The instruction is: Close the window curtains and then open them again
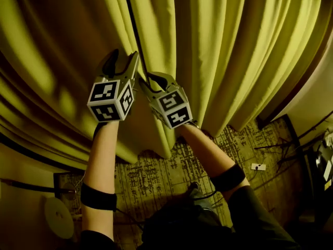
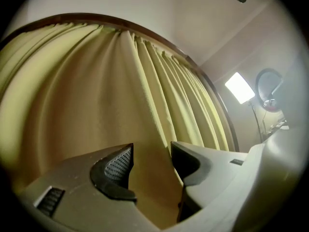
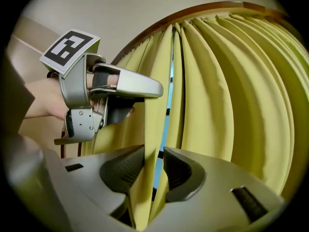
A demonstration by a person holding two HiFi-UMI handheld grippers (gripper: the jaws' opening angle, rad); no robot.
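Grey left tool (image 1: pixel 125 57) and right tool (image 1: pixel 146 80) bear black-and-white marker cubes (image 1: pixel 110 100).

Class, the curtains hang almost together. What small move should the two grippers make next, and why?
Probably shut both jaws. The left gripper and right gripper each stand open around a curtain fold without pinching it, and only a narrow gap shows, so gripping comes before pulling apart.

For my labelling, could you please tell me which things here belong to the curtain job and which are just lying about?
Job: curtains; left tool and right tool, both open at the curtain edges.
Lying about: carpet; white disc; lamp.
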